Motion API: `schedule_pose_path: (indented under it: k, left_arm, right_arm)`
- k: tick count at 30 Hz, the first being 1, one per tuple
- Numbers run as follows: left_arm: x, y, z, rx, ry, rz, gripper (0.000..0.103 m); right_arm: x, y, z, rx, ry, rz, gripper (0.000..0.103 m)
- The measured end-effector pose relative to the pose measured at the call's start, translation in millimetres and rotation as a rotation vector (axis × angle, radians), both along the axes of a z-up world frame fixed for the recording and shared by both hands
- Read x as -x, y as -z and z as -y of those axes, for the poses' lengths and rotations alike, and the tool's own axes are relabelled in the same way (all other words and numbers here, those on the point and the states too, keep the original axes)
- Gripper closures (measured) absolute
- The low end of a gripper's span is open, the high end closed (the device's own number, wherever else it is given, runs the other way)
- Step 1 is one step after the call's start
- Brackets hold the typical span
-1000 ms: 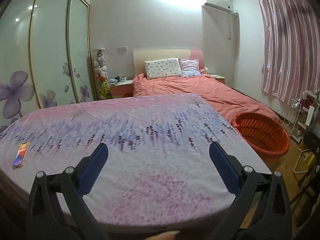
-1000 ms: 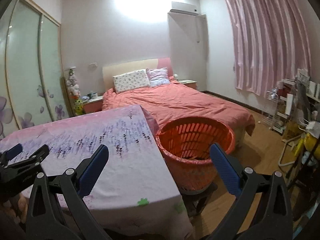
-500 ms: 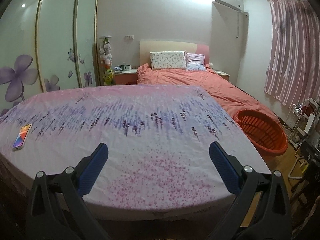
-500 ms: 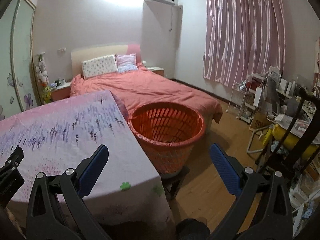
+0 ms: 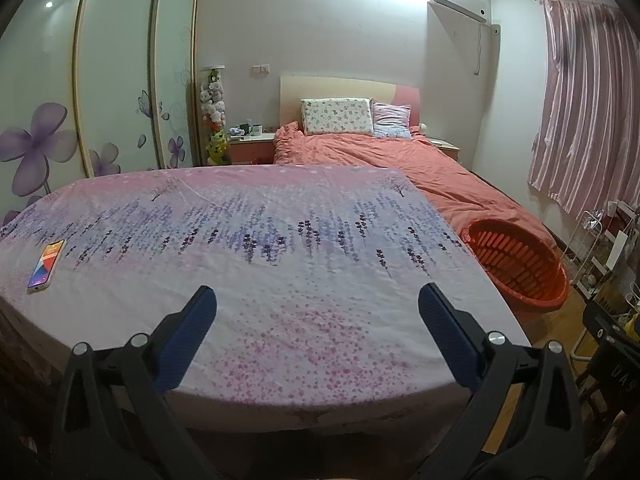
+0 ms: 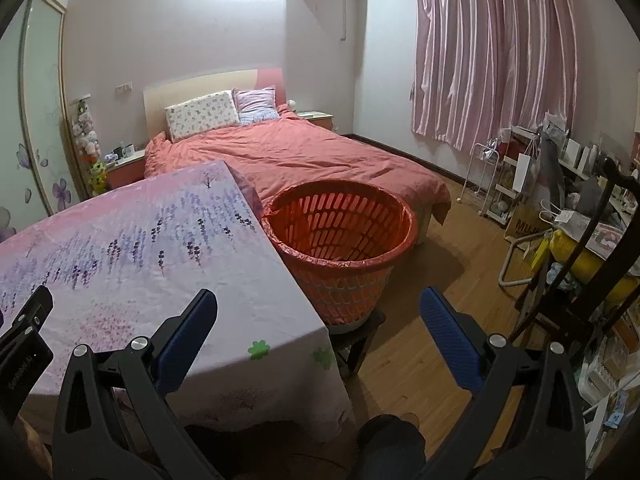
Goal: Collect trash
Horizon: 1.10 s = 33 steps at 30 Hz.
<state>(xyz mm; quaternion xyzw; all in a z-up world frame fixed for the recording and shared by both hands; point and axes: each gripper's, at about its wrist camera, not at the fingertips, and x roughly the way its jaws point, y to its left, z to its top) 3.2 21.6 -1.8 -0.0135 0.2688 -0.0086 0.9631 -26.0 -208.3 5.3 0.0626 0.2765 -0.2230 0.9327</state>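
An orange slatted basket (image 6: 340,236) lined with a red bag stands on a low dark stool beside the table's right edge; it also shows in the left wrist view (image 5: 516,264). My left gripper (image 5: 316,312) is open and empty, held above the near edge of the table (image 5: 280,248) with its pink and purple flowered cloth. My right gripper (image 6: 318,316) is open and empty, over the table's near right corner, in front of the basket. I see no trash on the table.
A phone (image 5: 46,266) lies at the table's left edge. A bed with a red duvet (image 6: 312,160) is behind the table and basket. A dark chair (image 6: 580,280), racks and clutter stand at right. Wood floor (image 6: 432,300) lies between.
Both views have pulled back and risen slightly. The right gripper has swung right, so the basket sits left of centre and more of the clutter at right shows. Both grippers stay open.
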Motion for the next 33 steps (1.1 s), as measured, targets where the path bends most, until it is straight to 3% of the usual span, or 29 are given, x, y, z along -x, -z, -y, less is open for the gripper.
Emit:
schedule_pose_path:
  k: [33]
  left_arm:
    - [5.4, -13.9, 10.7, -0.050, -0.019, 0.033, 0.004]
  right_arm:
    - [-2.1, -1.3, -0.9, -0.018, -0.013, 0.005, 0.003]
